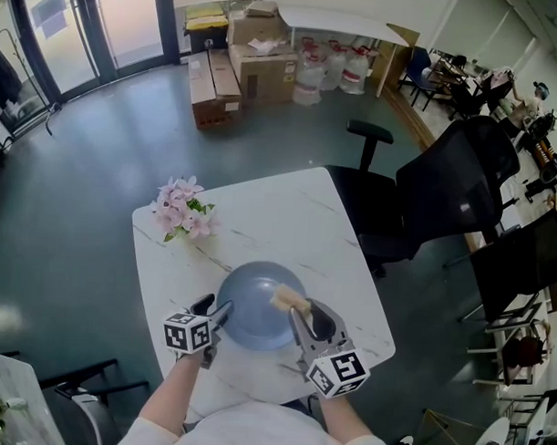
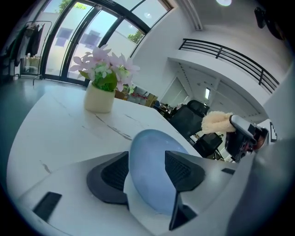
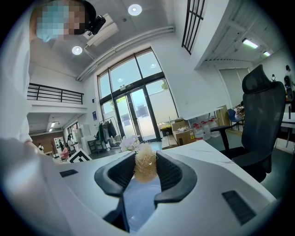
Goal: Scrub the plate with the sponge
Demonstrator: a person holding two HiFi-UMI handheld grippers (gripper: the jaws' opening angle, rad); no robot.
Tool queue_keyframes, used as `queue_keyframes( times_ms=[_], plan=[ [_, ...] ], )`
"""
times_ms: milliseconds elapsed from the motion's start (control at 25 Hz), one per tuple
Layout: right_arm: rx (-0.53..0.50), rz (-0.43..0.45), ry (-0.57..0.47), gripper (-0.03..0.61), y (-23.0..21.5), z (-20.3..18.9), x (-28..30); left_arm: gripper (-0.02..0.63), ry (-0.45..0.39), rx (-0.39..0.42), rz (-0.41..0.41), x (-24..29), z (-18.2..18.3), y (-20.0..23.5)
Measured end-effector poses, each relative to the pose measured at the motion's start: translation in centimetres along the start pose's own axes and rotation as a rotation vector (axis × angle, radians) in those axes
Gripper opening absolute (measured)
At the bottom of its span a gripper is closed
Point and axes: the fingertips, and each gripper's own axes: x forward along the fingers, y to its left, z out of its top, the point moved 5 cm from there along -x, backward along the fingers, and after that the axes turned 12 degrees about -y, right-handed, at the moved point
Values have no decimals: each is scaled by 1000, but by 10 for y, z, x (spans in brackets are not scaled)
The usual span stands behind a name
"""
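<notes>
- The left gripper point(image 1: 217, 310) is open, its jaws on either side of the near rim of the round grey-blue plate point(image 1: 254, 309). I would clamp this rim firmly first, so the plate cannot slide.
- The right gripper point(image 1: 303, 316) pinches the pale yellow fibrous sponge point(image 1: 289, 299) over the plate's right edge. It should press flat and rub in circles.
- The plate lies on the white marble-patterned table point(image 1: 288, 217), near the pink flowers in a cream pot point(image 1: 182, 209). A black office chair point(image 1: 444, 191) stands beside the table.

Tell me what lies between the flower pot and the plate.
Only bare tabletop separates the flower pot and the plate; the left gripper view shows it.
</notes>
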Motion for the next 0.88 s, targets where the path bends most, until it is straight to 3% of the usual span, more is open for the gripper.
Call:
queue_keyframes(
  times_ms=[520,720,840,880],
  plan=[
    [1,-2,4,147,-4,-3,-4,261,109,-69,34,22,-24,15],
    [1,-10,11,147,-6,-1,-7,255,157,-23,31,25,-32,14],
    [2,-11,10,147,-6,-2,-7,171,162,-18,57,25,-34,18],
    [2,-11,11,147,-6,-2,-8,110,166,-18,70,24,-35,20]
  ],
)
